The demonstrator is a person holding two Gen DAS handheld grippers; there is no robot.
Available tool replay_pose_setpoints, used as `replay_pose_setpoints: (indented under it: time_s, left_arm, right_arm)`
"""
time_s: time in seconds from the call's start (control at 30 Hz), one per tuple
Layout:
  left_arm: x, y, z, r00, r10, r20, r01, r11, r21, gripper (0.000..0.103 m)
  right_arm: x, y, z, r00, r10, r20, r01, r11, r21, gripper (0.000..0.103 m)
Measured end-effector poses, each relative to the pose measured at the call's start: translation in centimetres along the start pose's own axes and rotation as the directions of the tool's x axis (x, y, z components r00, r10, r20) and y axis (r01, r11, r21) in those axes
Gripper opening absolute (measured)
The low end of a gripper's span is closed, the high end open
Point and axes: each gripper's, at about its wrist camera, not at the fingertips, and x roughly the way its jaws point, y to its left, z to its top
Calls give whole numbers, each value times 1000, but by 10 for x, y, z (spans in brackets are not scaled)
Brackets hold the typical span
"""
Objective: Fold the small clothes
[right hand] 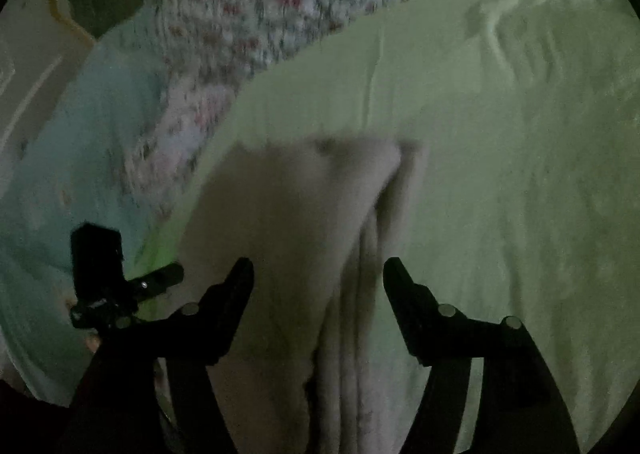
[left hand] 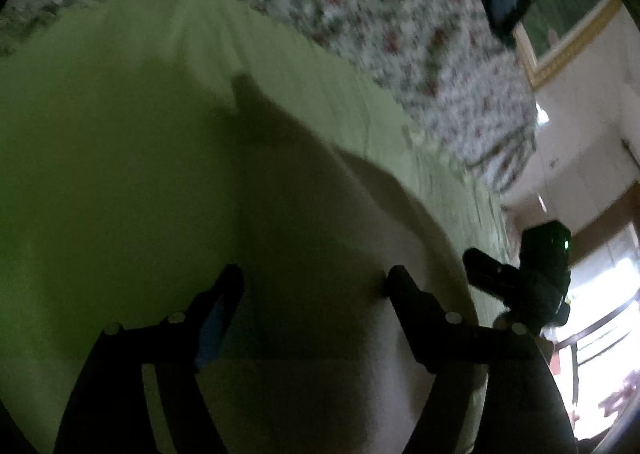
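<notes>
Green sheet [right hand: 500, 126] bears beige garment [right hand: 288, 214] between parted fingers [right hand: 400, 278]

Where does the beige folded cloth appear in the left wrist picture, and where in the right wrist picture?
Left wrist view: the beige folded cloth fills the lower middle, dim, beyond the open left claw.
Right wrist view: it lies in the centre and lower middle, its folded edges running down between the fingers of the open right claw.
Shared landmark: the green sheet under the cloth.
</notes>
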Motion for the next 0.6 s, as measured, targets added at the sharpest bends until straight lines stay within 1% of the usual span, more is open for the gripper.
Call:
replay_pose_setpoints:
  time_s: [0.03,0.07,0.1,0.13,0.17,0.2,0.23,0.27,0.33,0.37,0.4,0.47,0.5,0.53,0.57,0.6]
  left_arm:
    - [0,3,6,1000,10,4,-10,1000,-3,75]
    - [1,6,10,1000,17,8,-17,1000,-4,75]
    - [4,10,14,1000,30,10,-30,1000,-9,75]
    - [8,13,17,999,41,5,-41,999,-17,75]
    - [15,14,22,999,45,-6,-46,999,-27,75]
    - [23,12,25,999,52,-14,-53,998,-33,73]
    - [28,11,28,998,60,-18,-61,998,-33,69]
    - [31,8,32,997,68,-21,-68,997,-21,67]
    - [36,0,37,995,102,-13,-102,995,12,67]
    - [41,-3,40,992,122,-14,-122,992,26,67]
    - [47,-7,42,991,136,-16,-135,990,35,67]
    - [61,-11,48,981,194,-25,-192,980,61,64]
    - [65,-10,50,975,221,-25,-218,973,73,62]
    - [70,-10,52,970,241,-22,-238,967,85,60]
    - [76,-9,55,964,264,-19,-261,961,96,60]
    - [80,-7,57,959,284,-18,-281,954,105,60]
  right_arm:
    - [2,-1,9,1000,-8,11,8,1000,9,68]
    - [5,-3,14,1000,-18,8,18,1000,18,68]
    - [14,-6,22,1000,-30,-6,30,999,42,66]
    - [21,-10,27,999,-30,-16,31,998,63,51]
    - [31,-12,33,999,-22,-31,24,996,83,41]
    - [39,-13,37,999,-12,-49,17,995,94,29]
    - [42,-12,41,999,-20,-45,23,996,87,15]
    - [36,-5,45,1000,-20,-6,20,998,53,12]
    - [10,8,48,994,41,106,-40,999,-10,10]
    - [1,12,50,990,37,140,-31,999,-38,10]
    - [-5,12,50,988,12,152,-3,998,-57,10]
    - [3,6,51,992,-49,113,57,996,-68,10]
    - [13,-2,50,992,-92,82,97,993,-64,10]
    - [22,-10,48,992,-117,55,120,991,-58,10]
    - [33,-19,45,993,-119,13,119,992,-45,9]
    - [41,-26,42,994,-107,-6,107,994,-25,10]
